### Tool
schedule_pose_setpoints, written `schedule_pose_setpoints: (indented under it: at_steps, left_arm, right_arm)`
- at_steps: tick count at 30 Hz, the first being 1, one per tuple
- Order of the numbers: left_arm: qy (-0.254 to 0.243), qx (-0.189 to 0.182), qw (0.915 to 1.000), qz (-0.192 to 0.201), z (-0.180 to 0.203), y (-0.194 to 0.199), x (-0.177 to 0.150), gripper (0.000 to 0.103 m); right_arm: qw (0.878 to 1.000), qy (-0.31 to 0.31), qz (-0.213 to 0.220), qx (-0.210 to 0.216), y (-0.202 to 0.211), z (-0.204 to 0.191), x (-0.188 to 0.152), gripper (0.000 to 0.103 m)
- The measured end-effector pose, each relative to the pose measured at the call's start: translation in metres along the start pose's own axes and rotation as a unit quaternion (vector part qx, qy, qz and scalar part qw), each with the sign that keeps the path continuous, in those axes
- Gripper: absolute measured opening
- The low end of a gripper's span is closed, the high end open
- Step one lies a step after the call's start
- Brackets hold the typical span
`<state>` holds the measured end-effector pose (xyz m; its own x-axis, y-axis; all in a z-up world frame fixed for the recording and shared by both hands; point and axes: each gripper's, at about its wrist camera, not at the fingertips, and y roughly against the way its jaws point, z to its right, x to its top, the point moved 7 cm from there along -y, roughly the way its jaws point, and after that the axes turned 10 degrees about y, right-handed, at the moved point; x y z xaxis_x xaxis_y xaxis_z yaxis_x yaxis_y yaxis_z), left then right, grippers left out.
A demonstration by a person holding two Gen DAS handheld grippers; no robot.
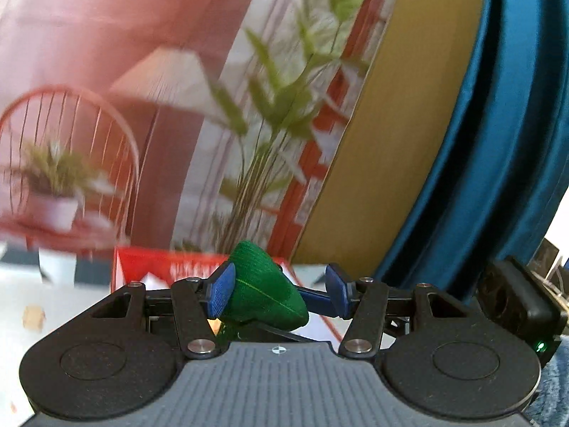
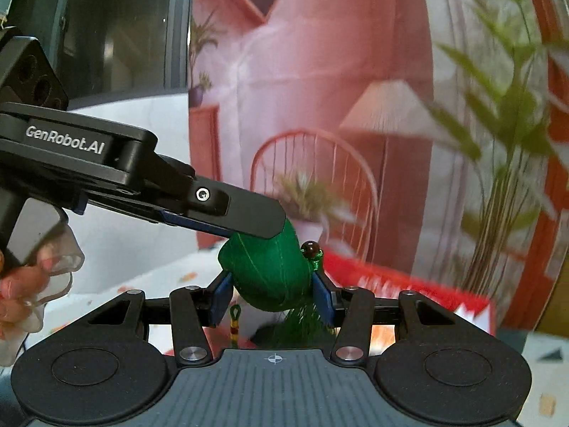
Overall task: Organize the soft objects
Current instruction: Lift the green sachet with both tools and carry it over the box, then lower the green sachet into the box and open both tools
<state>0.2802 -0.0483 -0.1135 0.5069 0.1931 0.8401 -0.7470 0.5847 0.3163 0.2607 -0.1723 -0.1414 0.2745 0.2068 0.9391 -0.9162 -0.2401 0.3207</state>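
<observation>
the green soft pouch (image 2: 270, 274) — a plump, silky triangular bundle with fine lighter stitching — hangs in the air between both tools, above a red box (image 2: 409, 284) that sits on the pale patterned bench (image 2: 106, 267). in the right wrist view the right hand-held gripper (image 2: 272, 295) is clenched on the pouch: its two blue pads (image 2: 220, 299) press in on either side of the lower half. a dark bead (image 2: 310, 249) sits at the pouch's right shoulder, a green tassel (image 2: 302, 320) falls from under it, and a small beaded cord (image 2: 234, 323) dangles at the left.

the left hand-held gripper (image 1: 281, 288) reaches in from the left of that same view, one black finger lying over the top of the pouch. in its own view the left blue pad (image 1: 220, 291) touches the green fabric while the right pad (image 1: 336, 290) stands apart from it, so this gripper is released rather than squeezing. a person's hand (image 2: 21, 284) in a clear glove holds its handle.

behind, blurred — a printed backdrop of a pink room (image 2: 320, 89) with a lamp, a chair and leafy plants, and a blue curtain (image 1: 498, 142).
</observation>
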Motion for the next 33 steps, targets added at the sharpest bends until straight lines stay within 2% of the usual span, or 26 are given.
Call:
schedule_pose_setpoints:
  at_steps: [4,8,15,19,22,26,33]
  left_arm:
    - [-0.007,-0.005,0.9999,0.014,0.003,-0.015,0.016,0.058]
    - [0.008,-0.007,0.9999,0.006,-0.005,-0.037,0.016,0.058]
    - [0.028,0.002,0.9993,-0.026,-0.030,-0.074,-0.003,0.058]
    - [0.027,0.021,0.9985,-0.044,-0.044,-0.092,-0.012,0.058]
    - [0.029,0.044,0.9973,-0.052,-0.056,-0.098,-0.017,0.063]
    - [0.027,0.079,0.9949,-0.056,-0.070,-0.097,-0.020,0.079]
    - [0.013,0.135,0.9888,-0.061,-0.085,-0.088,-0.022,0.097]
  right_arm:
    - [0.999,0.028,0.012,-0.023,-0.005,0.019,0.020,0.045]
    - [0.998,0.045,0.004,-0.040,-0.018,0.039,0.022,0.045]
    - [0.997,0.036,-0.035,-0.051,-0.048,0.056,-0.012,0.045]
    - [0.996,0.023,-0.059,-0.056,-0.063,0.061,-0.034,0.046]
    - [0.995,0.007,-0.081,-0.061,-0.071,0.066,-0.050,0.046]
    - [0.992,-0.011,-0.104,-0.066,-0.075,0.071,-0.067,0.046]
    - [0.987,-0.033,-0.136,-0.082,-0.069,0.073,-0.083,0.047]
